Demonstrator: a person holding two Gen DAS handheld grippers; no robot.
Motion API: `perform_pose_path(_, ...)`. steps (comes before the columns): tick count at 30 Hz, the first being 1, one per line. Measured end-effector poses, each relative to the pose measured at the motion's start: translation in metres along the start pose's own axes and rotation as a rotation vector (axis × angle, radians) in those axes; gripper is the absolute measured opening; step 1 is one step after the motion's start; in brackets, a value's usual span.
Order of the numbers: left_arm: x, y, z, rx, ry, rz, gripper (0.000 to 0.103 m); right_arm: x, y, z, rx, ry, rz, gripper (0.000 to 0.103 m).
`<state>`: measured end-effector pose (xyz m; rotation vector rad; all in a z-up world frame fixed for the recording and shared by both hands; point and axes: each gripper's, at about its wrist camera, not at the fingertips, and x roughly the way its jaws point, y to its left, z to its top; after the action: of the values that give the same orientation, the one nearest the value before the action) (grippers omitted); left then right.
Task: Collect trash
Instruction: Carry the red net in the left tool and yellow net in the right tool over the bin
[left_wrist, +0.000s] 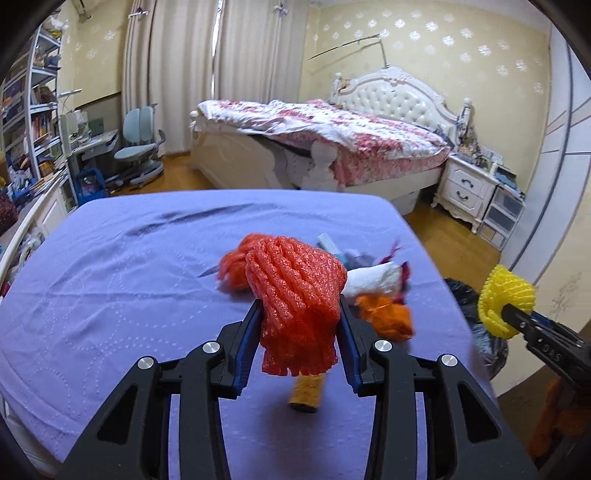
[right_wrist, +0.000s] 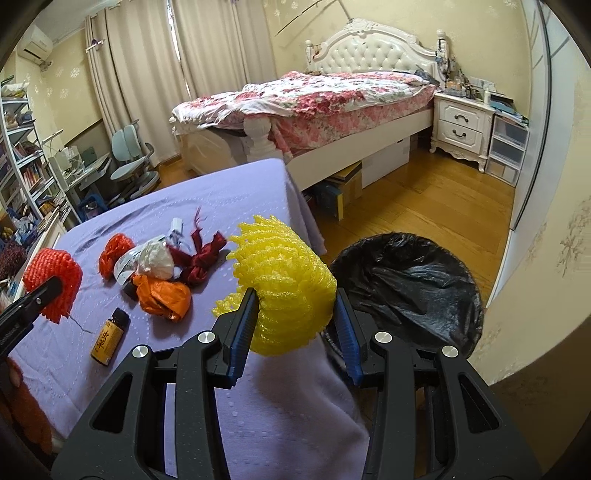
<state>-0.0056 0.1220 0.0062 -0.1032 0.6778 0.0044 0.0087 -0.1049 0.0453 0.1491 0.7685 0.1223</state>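
My left gripper (left_wrist: 300, 314) is shut on a red foam fruit net (left_wrist: 295, 291) and holds it above the purple cloth (left_wrist: 110, 295). My right gripper (right_wrist: 295, 306) is shut on a yellow foam fruit net (right_wrist: 284, 280), held at the table's right edge beside the bin with a black bag (right_wrist: 410, 284). The pile on the cloth holds an orange plastic bag (right_wrist: 162, 295), a white wad (right_wrist: 159, 258), a dark red ribbon (right_wrist: 201, 254), an orange mesh net (right_wrist: 116, 251) and a small brown bottle (right_wrist: 109, 336). The right gripper and yellow net also show in the left wrist view (left_wrist: 506, 302).
The bin stands on the wooden floor (right_wrist: 424, 206) right of the table. A bed (right_wrist: 332, 99) with a floral cover and a white nightstand (right_wrist: 461, 125) stand behind. A bookshelf (left_wrist: 33, 110), desk and chair (left_wrist: 140, 147) stand at the left.
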Motion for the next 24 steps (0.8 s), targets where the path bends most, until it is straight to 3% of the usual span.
perform_pose_path(13, 0.038, -0.112, 0.014, 0.131, 0.008, -0.165, 0.040, 0.000, -0.065, 0.017, 0.075, -0.043, -0.122, 0.041)
perform_pose_path(24, 0.092, -0.176, 0.007, 0.223, 0.081, -0.203, 0.040, 0.037, -0.118, 0.014, 0.132, 0.016, -0.186, 0.041)
